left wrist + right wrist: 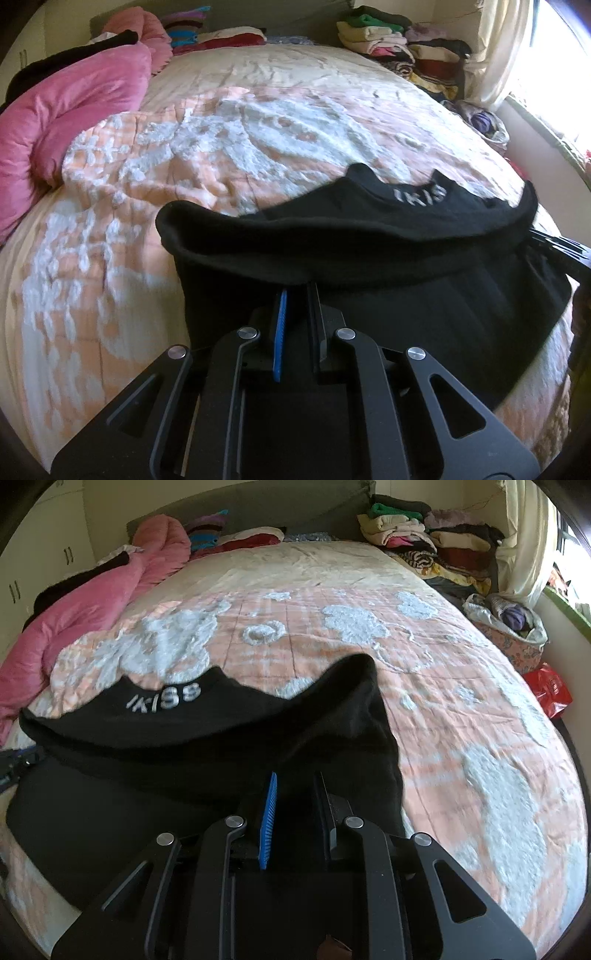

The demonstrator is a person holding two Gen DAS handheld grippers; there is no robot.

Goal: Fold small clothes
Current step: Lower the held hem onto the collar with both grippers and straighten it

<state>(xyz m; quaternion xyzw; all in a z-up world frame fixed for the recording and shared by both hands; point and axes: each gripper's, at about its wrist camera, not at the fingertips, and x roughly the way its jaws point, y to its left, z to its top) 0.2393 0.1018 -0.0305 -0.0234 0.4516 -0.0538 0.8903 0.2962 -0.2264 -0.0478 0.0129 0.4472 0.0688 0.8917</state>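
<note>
A black garment (369,240) with white lettering (419,194) lies across the near end of the bed, its top edge lifted and folded back toward me. My left gripper (297,288) is shut on that lifted edge near the garment's left side; the fingertips are buried in the cloth. In the right wrist view the same garment (184,738) hangs from my right gripper (295,775), which pinches a thick fold at its right corner between the blue pad (269,805) and the black finger. The lettering (164,698) faces up between the two grips.
The bed wears a peach cover with white tufted flowers (443,701). A pink quilt (74,110) is bunched along the left side. Stacks of folded clothes (424,528) sit at the far right by the curtain. A clothes basket (509,627) and red bag (546,694) stand beside the bed.
</note>
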